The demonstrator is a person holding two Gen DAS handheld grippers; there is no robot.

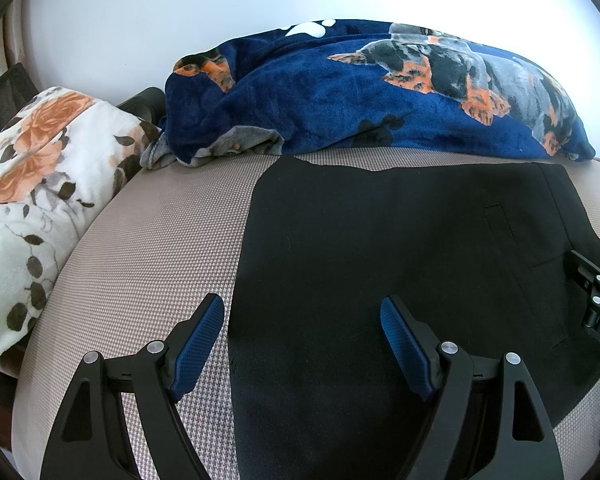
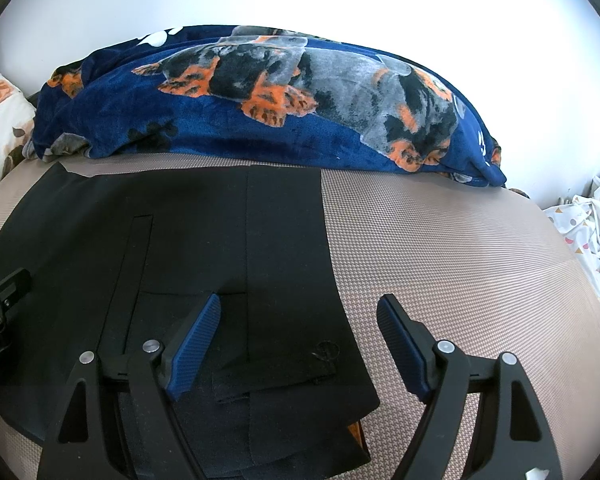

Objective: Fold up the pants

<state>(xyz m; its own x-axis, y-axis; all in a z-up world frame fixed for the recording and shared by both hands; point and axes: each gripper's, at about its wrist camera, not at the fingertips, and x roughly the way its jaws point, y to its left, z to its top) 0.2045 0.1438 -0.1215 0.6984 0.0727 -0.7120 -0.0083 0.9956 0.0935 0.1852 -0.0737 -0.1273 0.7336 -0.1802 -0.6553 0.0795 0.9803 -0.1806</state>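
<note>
Fingers (image 1: 198,344) (image 2: 400,348) spread wide, gripping nothing (only right view shows layered pants (image 2: 220,240)).

Black pants (image 1: 380,264) lie flat at center-right. The left gripper (image 1: 302,344) hovers, jaws apart, over their left edge.

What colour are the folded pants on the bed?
Black pants, clearest in the left wrist view.

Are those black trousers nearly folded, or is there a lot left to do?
The black pants already lie flat as a compact rectangle on the bed, layers stacked at the near edge. Nothing is in hand: the left gripper and right gripper hang open above them. Perhaps one more fold remains.
</note>
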